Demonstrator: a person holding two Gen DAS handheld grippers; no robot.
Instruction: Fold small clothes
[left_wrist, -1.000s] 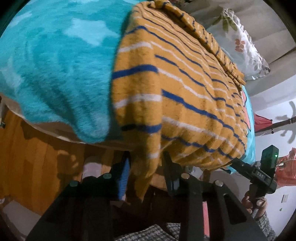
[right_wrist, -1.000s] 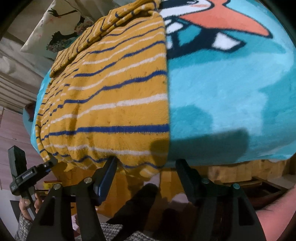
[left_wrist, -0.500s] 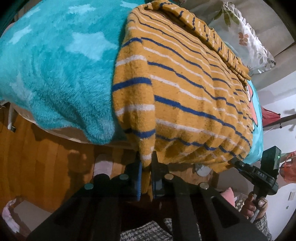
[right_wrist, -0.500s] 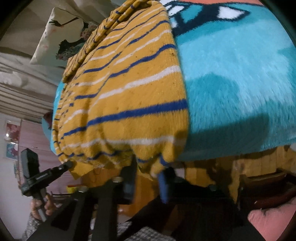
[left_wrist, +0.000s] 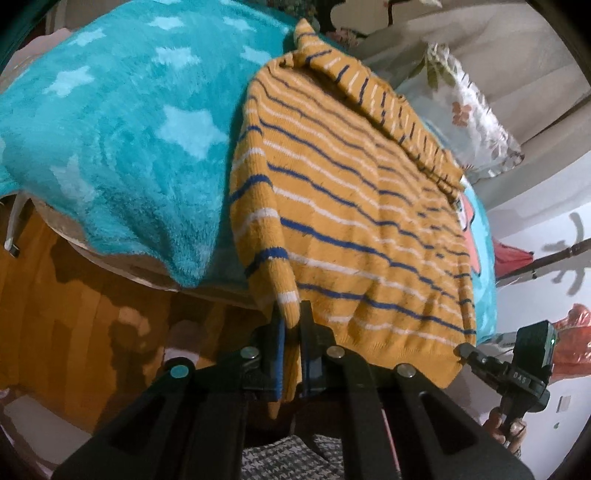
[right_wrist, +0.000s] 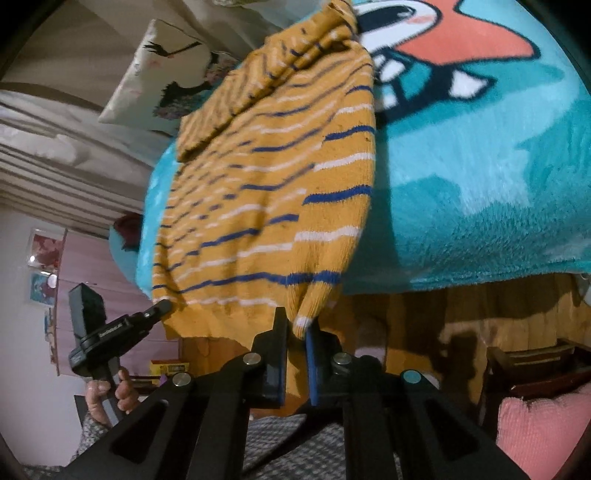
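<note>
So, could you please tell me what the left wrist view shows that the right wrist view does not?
Only the left wrist view shows the pale star pattern on the fluffy turquoise blanket and the red fabric at right. Only the right wrist view shows the blanket's orange-beaked cartoon print and a pink textured cushion. Both show the mustard knitted sweater with blue and white stripes lying on the blanket, with the left claw and right claw each shut on a hanging corner of it.
</note>
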